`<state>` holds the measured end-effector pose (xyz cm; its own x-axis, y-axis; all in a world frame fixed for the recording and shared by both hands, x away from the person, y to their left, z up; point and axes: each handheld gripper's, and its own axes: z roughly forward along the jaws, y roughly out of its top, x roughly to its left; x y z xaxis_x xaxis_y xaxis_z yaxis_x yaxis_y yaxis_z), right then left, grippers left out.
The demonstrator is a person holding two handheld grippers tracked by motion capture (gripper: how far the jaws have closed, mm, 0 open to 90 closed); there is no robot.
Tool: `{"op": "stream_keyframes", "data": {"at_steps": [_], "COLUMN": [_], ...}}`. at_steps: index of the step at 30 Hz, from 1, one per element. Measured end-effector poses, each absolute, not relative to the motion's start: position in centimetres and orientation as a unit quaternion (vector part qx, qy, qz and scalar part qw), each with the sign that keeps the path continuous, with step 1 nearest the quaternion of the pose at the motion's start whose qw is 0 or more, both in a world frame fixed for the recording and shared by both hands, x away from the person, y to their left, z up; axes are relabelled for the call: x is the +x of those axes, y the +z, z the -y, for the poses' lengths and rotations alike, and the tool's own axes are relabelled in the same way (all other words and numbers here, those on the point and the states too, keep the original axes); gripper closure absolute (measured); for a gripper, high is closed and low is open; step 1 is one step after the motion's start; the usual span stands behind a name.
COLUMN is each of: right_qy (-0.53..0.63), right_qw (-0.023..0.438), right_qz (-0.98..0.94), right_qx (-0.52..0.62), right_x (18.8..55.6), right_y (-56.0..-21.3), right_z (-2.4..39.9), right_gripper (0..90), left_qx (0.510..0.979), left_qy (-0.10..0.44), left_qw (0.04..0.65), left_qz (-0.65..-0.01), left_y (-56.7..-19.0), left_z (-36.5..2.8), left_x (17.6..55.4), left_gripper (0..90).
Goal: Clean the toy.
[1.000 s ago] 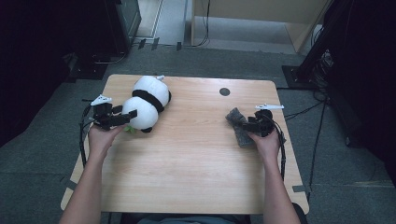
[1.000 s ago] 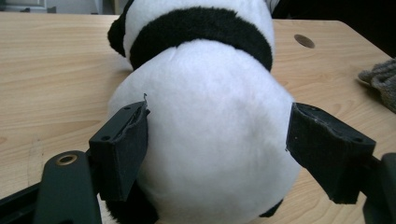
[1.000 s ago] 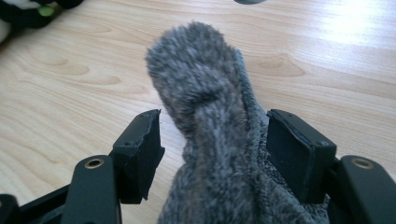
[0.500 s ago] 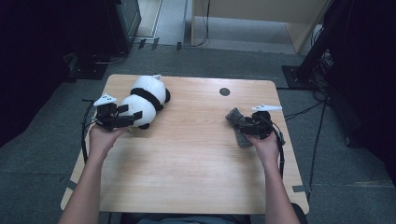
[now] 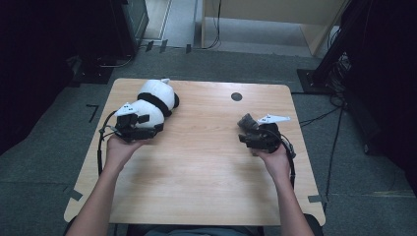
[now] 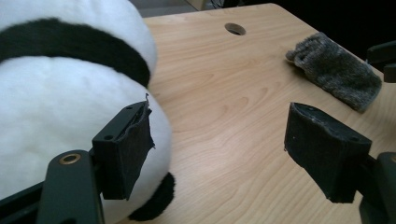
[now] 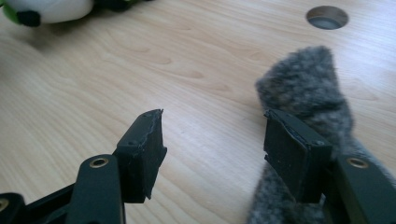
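1. Table (image 5: 196, 177) — pale wood with a round cable hole (image 5: 236, 96) near the far edge. The middle of it is bare, and my two hands work at opposite sides.

2. Panda plush (image 5: 153, 101) — white with a black band, lying at the far left of the table. It is the largest thing here, soft and round, so I judge it will roll or squash away if pushed from one side alone.

3. Left gripper (image 5: 140, 129) — fingers well apart, holding nothing. In the left gripper view one finger (image 6: 126, 149) lies against the plush's white flank, while the other finger (image 6: 322, 149) stands over bare wood. Nothing is between them.

4. Grey fuzzy sock (image 7: 303, 88) — lying at the right side of the table, well apart from the panda. It is limp and flat.

5. Right gripper (image 5: 253, 132) — fingers also spread, gripping nothing. In the right gripper view one finger (image 7: 294, 154) sits on top of the sock, the other (image 7: 144, 149) over bare table beside it.

6. To do this step well, as I judge it: shift each gripper sideways so the thing lies between the two fingers, not beside them. For the sock, come down low and pinch a fold of the fabric. For the panda, take the narrower end, or expect a slip.
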<state>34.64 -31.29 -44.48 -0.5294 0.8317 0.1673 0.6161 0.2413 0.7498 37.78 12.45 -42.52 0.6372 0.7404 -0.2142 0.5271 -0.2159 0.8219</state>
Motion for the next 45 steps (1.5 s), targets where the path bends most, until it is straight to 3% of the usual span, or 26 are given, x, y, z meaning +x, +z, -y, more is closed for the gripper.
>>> {"op": "stream_keyframes", "data": {"at_steps": [24,45], "right_qy": [0.392,0.364], "right_qw": [0.112,0.101], "right_qz": [-0.819,-0.829], "right_qx": [0.403,0.413], "right_x": [34.0,35.0], "right_y": [-47.0,-50.4], "right_z": [25.3,22.8], "right_gripper": [40.3,40.5], "left_qx": [0.800,0.842], "left_qy": [0.075,0.080], "left_qw": [0.458,0.390], "left_qz": [-0.380,-0.364], "left_y": [-46.3,-50.5], "left_z": [-6.5,-3.3], "left_x": [36.4,36.2], "left_gripper": [23.1,24.1]}}
